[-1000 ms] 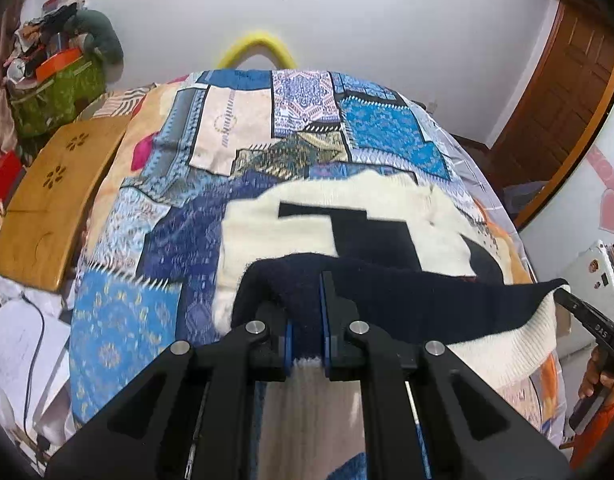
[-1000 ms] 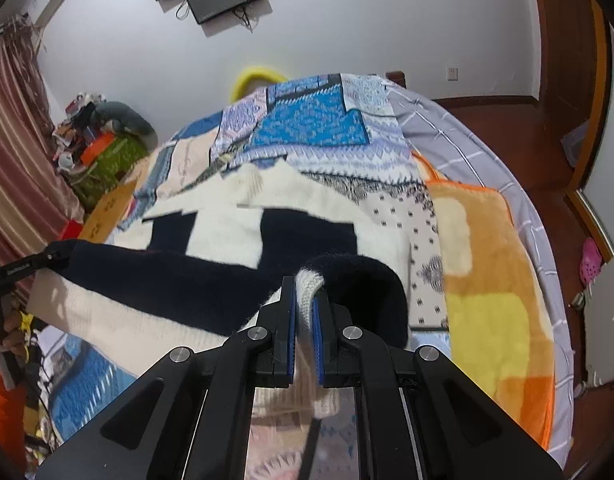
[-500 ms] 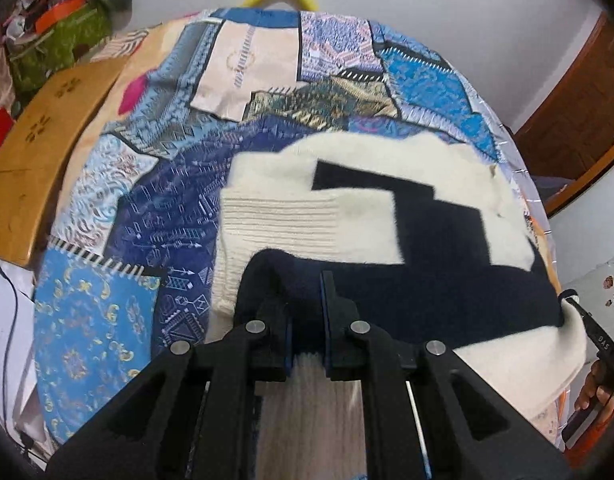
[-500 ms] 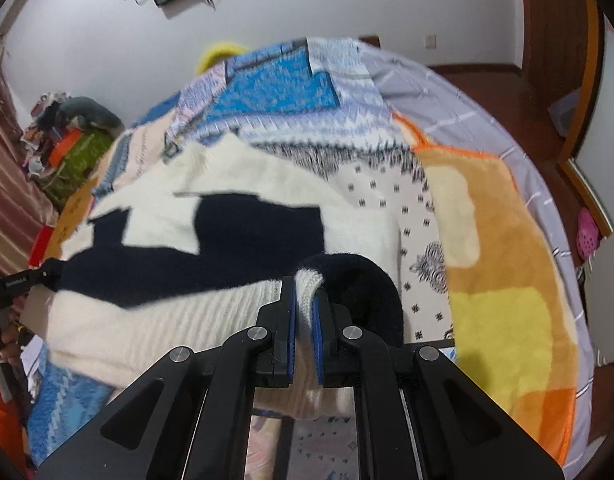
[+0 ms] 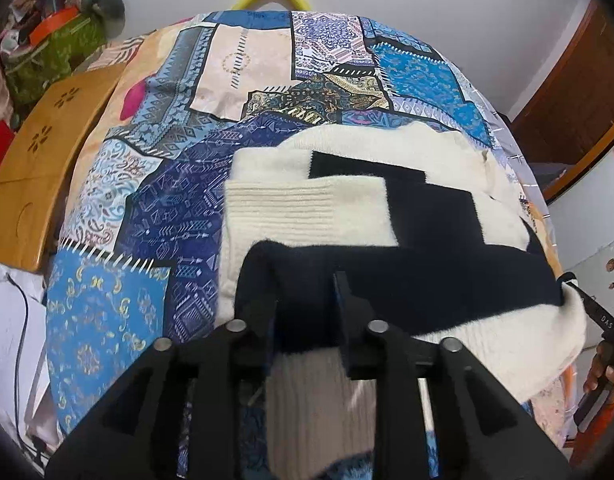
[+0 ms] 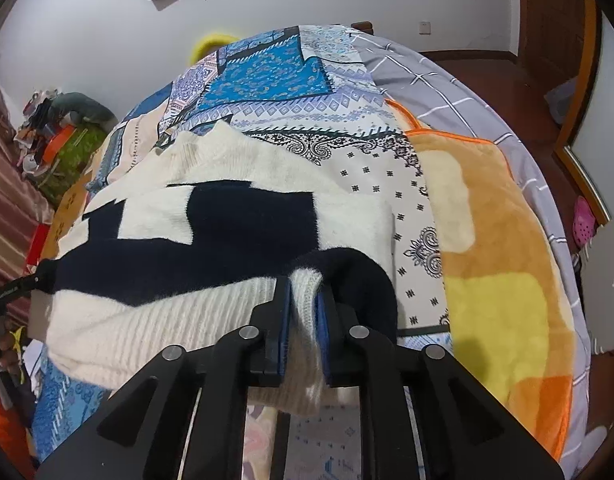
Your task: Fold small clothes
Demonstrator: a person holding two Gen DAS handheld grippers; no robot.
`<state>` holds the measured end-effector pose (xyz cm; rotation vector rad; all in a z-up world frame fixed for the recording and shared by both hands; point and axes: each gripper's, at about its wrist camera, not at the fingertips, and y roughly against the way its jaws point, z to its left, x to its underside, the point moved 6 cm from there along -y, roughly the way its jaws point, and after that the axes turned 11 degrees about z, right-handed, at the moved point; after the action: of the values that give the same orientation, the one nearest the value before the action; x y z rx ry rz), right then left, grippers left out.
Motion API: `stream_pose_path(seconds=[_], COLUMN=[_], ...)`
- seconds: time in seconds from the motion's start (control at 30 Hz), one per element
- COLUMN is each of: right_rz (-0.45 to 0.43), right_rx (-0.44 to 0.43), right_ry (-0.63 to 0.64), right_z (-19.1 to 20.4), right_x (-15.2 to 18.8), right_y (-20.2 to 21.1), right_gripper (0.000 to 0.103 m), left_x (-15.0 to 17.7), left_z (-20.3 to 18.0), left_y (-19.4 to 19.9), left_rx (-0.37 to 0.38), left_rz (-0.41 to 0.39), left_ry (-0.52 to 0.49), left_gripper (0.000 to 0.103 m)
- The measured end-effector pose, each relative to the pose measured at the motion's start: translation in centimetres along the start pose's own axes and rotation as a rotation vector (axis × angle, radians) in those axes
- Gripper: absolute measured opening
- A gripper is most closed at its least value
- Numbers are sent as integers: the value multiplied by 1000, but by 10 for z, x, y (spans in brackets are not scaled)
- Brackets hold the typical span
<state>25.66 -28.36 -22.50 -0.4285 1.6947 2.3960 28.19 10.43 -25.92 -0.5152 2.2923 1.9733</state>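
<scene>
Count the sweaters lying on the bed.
1: a cream and navy sweater lies on the patchwork bedspread, its near edge folded over between both grippers' fingers. Anything beneath it is hidden.

text: "DAS" | on: black finger of the right gripper, right edge of left wrist view | other print: too blurred to read

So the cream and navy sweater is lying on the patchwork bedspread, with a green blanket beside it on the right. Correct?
Not quite. The blanket is orange and yellow, not green, as the right wrist view shows. The cream and navy sweater does lie on the patchwork bedspread, beside it.
</scene>
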Motion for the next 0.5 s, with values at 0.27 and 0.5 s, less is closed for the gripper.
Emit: stream_pose_path(seconds=[0.27, 0.5], right_rz=[-30, -60], right_rx=[11, 13], right_ry=[7, 4], right_z=[1, -1], right_x=[7, 16], right_y=[29, 46], right_gripper=[19, 32], left_x=[16, 41], left_z=[14, 24], left_y=[34, 44], left_rx=[-44, 4], left_rz=[-59, -36], left_ry=[24, 43], left_gripper=[66, 67])
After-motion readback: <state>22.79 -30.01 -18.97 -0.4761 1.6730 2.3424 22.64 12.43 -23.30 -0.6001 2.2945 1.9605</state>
